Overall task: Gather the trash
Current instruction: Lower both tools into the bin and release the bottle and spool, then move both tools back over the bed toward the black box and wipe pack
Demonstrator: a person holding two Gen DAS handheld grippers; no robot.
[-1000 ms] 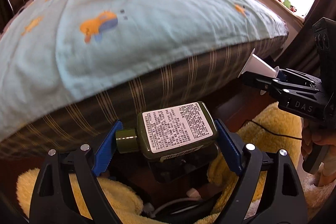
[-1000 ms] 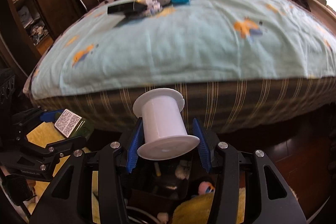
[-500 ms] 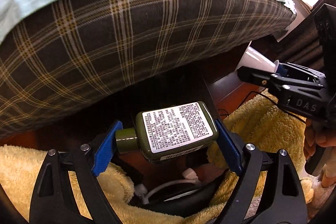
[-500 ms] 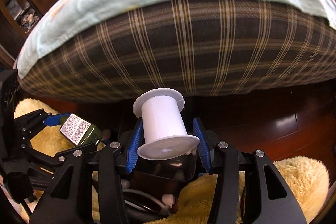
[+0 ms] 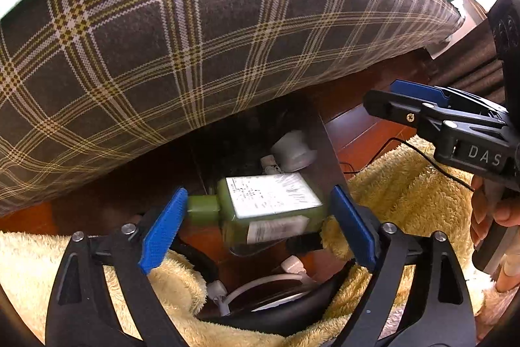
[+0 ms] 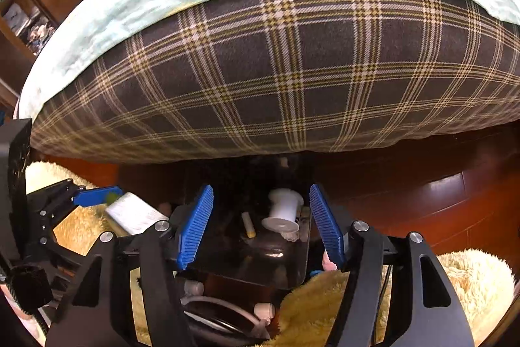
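right gripper (image 6: 261,221): jaws apart, empty, above white spool (image 6: 282,212) lying in dark bin (image 6: 260,262). left gripper (image 5: 256,225): jaws spread, green bottle (image 5: 260,210) blurred between, contact unclear.

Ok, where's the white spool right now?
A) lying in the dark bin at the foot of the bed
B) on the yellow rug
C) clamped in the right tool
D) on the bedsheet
A: the white spool lies inside the dark bin, below the right tool, whose jaws stand open and empty.
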